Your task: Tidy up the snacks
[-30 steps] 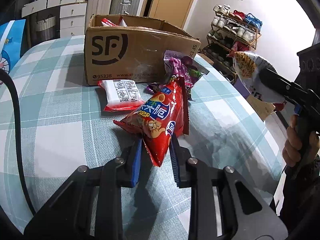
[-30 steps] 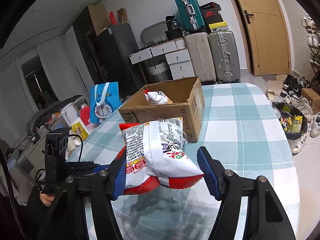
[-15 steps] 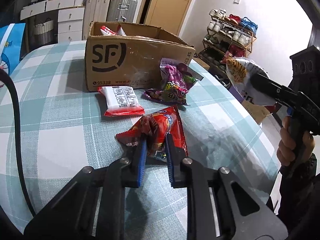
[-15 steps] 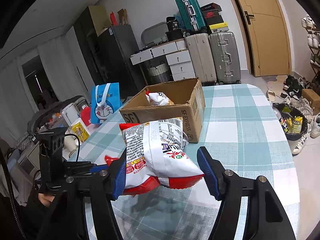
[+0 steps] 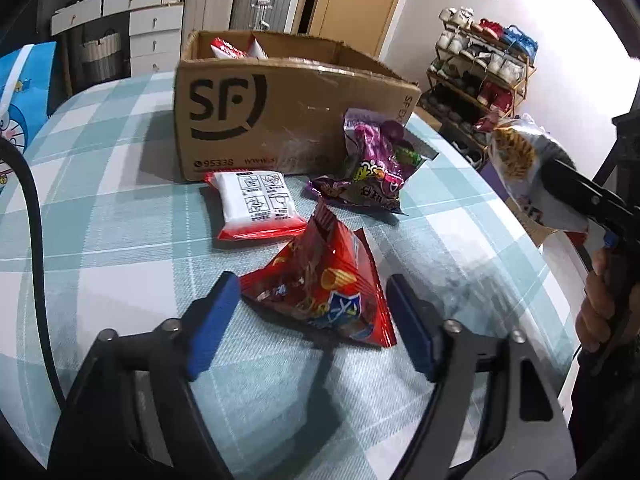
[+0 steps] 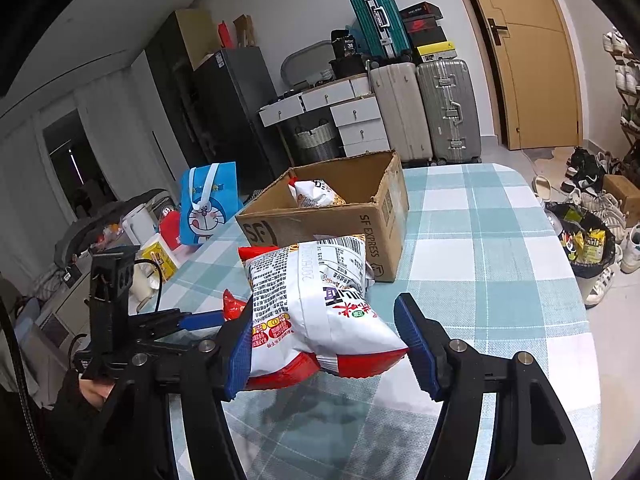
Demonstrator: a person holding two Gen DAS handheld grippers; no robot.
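Tablecloth (image 5: 120,240): woven cloth, matt, fine visible weave, checked pattern.

Box (image 5: 296,120) at 12 o'clock: brown corrugated cardboard, matt, scuffed front face, ragged rim, printed black.

Red chip bag (image 5: 324,288): glossy crinkled plastic film, strongly reflective.

Purple bag (image 5: 372,172) at 1 o'clock: shiny creased film.

White packet (image 5: 256,200): smooth plastic wrap, mild sheen.

White chip bag (image 6: 316,304): smooth glossy film, printed.

Left gripper (image 5: 312,320) and right gripper (image 6: 324,348): matt black hard plastic bodies, blue ribbed pads (image 5: 212,324), bright metal screws.

Suitcases (image 6: 424,112): ribbed hard shells, satin finish.

Door (image 6: 532,52): smooth wood-look.
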